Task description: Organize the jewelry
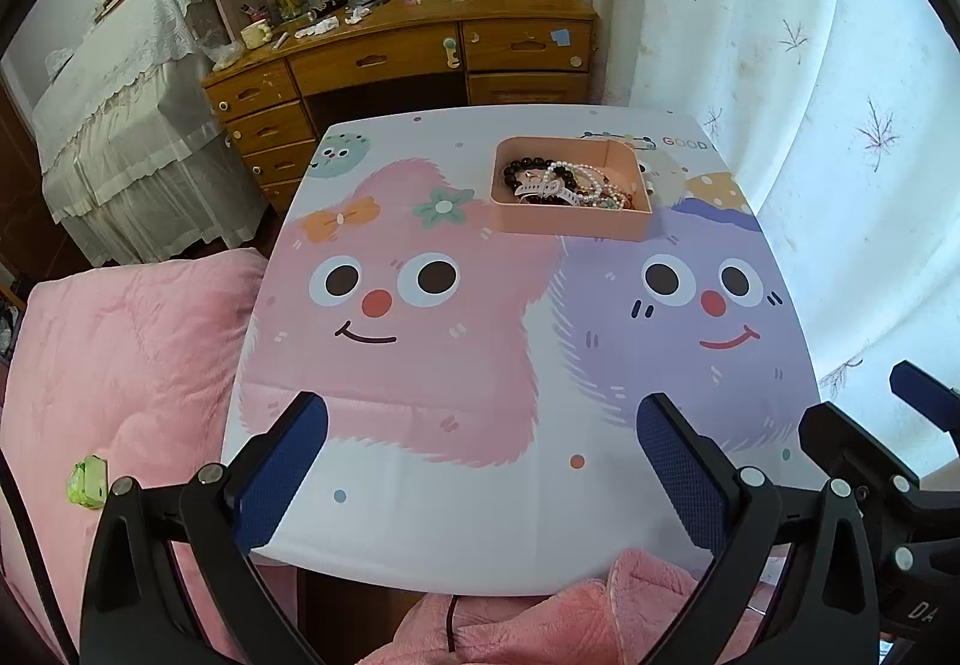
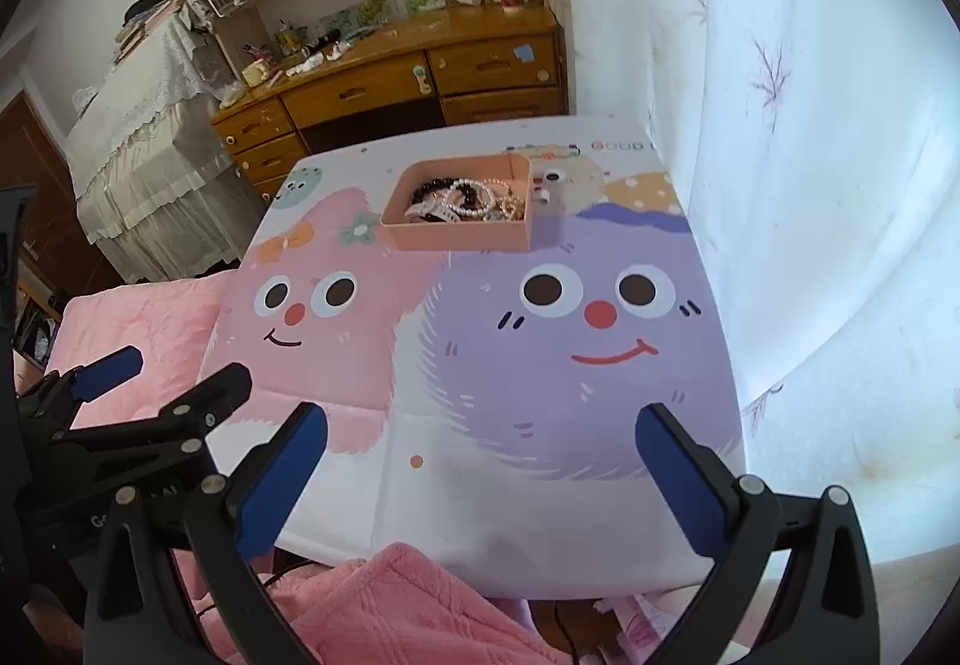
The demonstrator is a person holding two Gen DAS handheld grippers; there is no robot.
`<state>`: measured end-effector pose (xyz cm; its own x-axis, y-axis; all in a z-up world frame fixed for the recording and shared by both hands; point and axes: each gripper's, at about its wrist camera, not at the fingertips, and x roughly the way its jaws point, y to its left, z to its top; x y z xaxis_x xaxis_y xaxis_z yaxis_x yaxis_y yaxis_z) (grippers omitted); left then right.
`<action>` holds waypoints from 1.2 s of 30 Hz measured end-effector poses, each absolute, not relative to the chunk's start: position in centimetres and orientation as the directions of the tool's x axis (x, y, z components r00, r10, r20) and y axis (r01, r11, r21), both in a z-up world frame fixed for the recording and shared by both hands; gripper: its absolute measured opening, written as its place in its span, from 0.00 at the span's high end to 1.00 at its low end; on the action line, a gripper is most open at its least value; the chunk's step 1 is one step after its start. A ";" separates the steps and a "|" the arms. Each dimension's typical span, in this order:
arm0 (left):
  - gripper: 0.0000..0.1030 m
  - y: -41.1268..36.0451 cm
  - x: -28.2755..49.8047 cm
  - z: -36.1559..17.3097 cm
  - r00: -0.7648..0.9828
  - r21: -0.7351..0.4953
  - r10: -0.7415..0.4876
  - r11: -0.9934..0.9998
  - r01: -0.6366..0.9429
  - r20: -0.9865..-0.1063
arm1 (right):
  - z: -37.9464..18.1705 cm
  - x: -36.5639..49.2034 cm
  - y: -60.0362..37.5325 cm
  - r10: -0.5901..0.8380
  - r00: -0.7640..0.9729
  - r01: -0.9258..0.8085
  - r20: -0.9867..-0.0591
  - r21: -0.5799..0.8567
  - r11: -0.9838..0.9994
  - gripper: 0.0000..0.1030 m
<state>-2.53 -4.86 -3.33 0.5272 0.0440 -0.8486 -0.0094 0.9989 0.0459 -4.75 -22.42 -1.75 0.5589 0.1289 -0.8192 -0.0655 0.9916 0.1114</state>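
A peach tray point(image 1: 570, 228) point(image 2: 456, 237) sits at the far side of a small table point(image 1: 480, 521) point(image 2: 480, 509) with a cartoon-monster cover. Inside it lies a tangle of jewelry point(image 1: 570, 185) point(image 2: 468, 203): dark bead bracelets, pearl strands, a white watch strap and coloured beads. My left gripper point(image 1: 483, 404) hovers over the near edge, open and empty. My right gripper point(image 2: 481, 413) hangs beside it on the right, also open with nothing between its blue pads. Each gripper shows in the other's view, the right gripper point(image 1: 858, 395) and the left gripper point(image 2: 189, 365).
A pink quilt point(image 1: 120, 365) lies left of the table with a small green packet point(image 1: 90, 479) on it. A pink fleece garment point(image 1: 570, 623) is below the near edge. A cluttered wooden desk point(image 1: 420, 59) stands behind, and a white curtain point(image 1: 810, 125) hangs at right.
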 end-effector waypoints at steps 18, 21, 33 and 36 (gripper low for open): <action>0.01 -5.8 -3.0 -2.9 0.552 0.056 0.060 0.998 -0.024 -0.832 | -0.9 -4.9 -22.7 0.132 0.587 -0.103 -0.799 0.088 0.991 0.00; 0.01 -5.8 -2.9 -2.7 0.559 0.058 0.065 0.998 -0.030 -0.826 | -0.9 -4.9 -22.7 0.133 0.585 -0.105 -0.800 0.088 0.991 0.00; 0.01 -6.3 -2.4 -2.6 0.562 0.064 0.067 0.998 -0.025 -0.825 | -1.2 -4.1 -23.4 0.133 0.580 -0.098 -0.804 0.093 0.991 0.00; 0.01 -6.4 -2.3 -2.6 0.561 0.063 0.066 0.998 -0.025 -0.825 | -1.2 -4.1 -23.5 0.133 0.579 -0.097 -0.804 0.094 0.991 0.00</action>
